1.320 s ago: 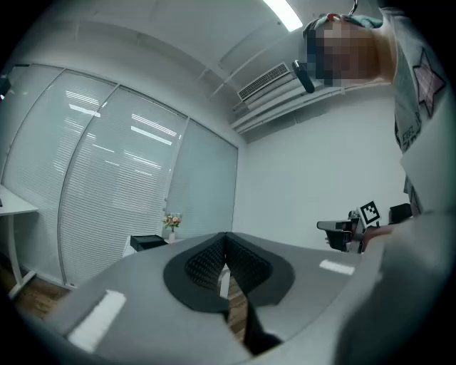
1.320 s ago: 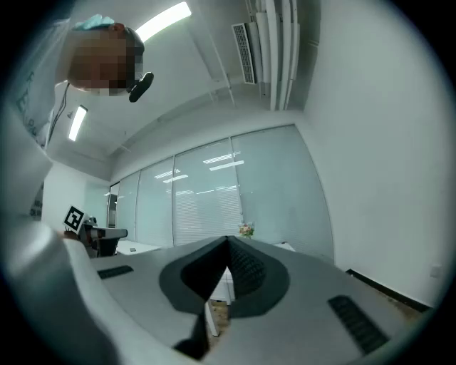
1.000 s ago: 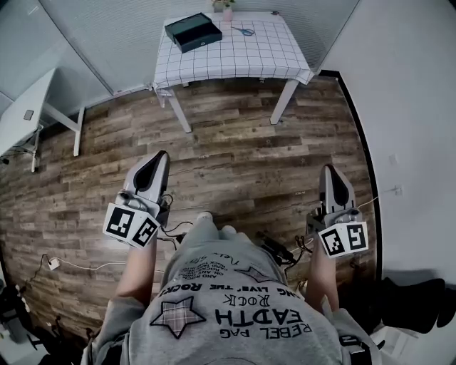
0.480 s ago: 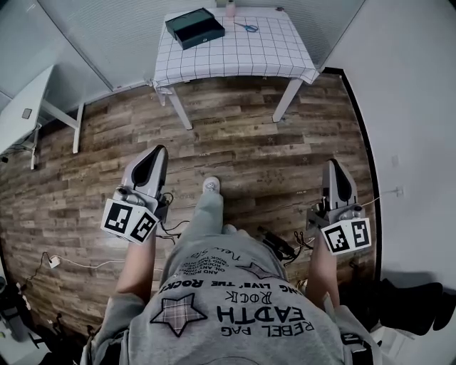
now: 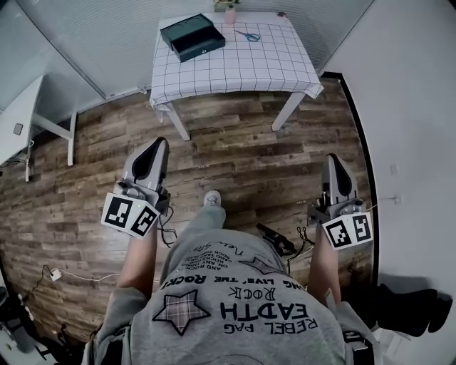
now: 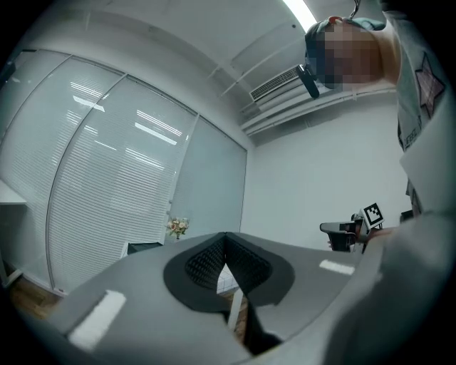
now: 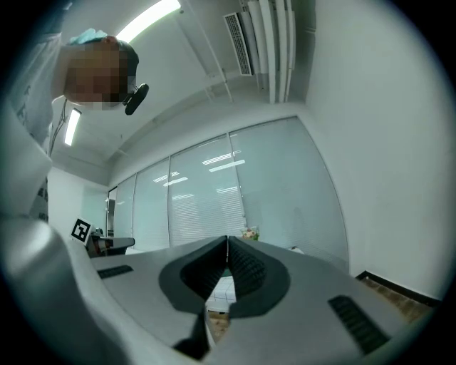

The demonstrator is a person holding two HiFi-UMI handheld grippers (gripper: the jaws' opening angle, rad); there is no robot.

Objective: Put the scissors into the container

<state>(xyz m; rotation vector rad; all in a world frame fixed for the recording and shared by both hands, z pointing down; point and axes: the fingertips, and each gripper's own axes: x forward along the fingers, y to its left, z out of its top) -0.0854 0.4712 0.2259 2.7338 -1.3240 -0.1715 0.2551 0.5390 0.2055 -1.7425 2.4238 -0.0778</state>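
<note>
The scissors [image 5: 247, 33] are found lying flat on the far part of the checkered counter [image 5: 235, 68], just right of the dark container [image 5: 192, 36] and not touching it. A little pink vase [image 5: 229, 13] is parked at the back edge. Both tongs are held low over the wood floor [image 5: 235, 150], well short of the counter. The left tongs [image 5: 157, 145] are pressed tip to tip with nothing pinched, and the same is seen on the right tongs [image 5: 332, 160].
</note>
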